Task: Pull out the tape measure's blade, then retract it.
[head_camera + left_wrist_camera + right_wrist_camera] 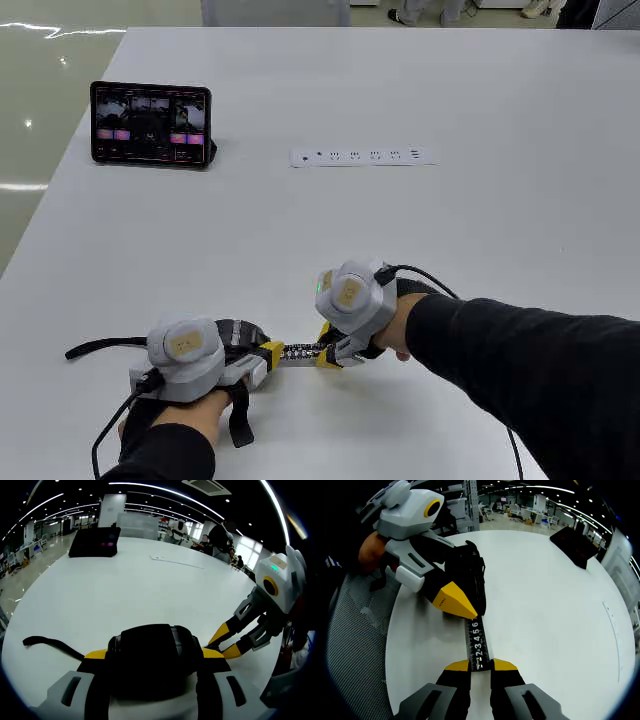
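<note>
A: Left gripper (155,655), jaw state?
B: Clenched on the tape measure (468,577). Its black case sits between the two yellow tips and takes up the whole gap.
A: Right gripper (481,665)?
B: Jaws pinched on the end of the blade (475,639). The blade runs straight ahead from those jaws to the case, with marks 2 to 6 legible along it. A short length is out, low over the white table (450,230); whether it touches the table cannot be told.
A: Grippers relative to each other?
B: Facing tip to tip, near but apart, with the blade bridging them.
A: Beyond the jaws?
B: A black strap (50,644) runs out from beside the case, left of the left jaws, and lies on the table. Well ahead of both grippers are a white power strip (362,156) and a lit tablet (151,123), propped up with its screen toward the person.
</note>
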`<state>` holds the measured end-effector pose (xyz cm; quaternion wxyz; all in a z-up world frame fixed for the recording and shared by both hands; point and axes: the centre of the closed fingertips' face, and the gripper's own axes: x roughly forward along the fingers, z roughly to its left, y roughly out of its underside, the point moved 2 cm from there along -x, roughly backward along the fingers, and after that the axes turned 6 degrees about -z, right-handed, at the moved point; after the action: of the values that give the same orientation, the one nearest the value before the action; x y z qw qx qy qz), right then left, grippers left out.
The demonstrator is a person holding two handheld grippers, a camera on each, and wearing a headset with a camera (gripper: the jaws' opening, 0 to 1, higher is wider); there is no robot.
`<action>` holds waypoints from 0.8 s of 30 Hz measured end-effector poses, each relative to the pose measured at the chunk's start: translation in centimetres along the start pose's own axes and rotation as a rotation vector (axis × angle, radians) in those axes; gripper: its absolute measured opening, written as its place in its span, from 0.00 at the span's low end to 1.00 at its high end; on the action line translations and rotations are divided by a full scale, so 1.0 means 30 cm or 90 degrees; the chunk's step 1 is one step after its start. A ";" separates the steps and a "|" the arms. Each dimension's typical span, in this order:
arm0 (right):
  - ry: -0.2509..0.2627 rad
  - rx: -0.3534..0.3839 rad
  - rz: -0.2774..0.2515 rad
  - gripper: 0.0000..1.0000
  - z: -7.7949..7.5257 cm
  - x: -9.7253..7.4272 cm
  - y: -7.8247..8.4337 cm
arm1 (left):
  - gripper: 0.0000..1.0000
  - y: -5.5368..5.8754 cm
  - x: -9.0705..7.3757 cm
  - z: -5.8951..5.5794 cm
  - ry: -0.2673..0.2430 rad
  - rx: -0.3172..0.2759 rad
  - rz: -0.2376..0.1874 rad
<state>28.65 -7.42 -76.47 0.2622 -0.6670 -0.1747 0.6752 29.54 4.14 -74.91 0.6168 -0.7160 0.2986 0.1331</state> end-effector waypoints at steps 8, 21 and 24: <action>0.000 0.011 -0.002 0.11 -0.003 0.006 -0.011 | 0.65 0.000 0.003 0.001 -0.001 0.000 -0.001; 0.003 0.012 -0.004 0.11 -0.001 0.022 -0.027 | 0.65 0.001 0.001 0.001 0.000 -0.001 0.001; 0.004 0.014 -0.005 0.11 0.001 0.023 -0.031 | 0.65 0.001 0.001 0.001 0.000 -0.001 0.001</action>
<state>28.76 -6.27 -76.48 0.2726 -0.6657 -0.1690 0.6738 29.54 4.15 -74.94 0.6161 -0.7162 0.2992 0.1343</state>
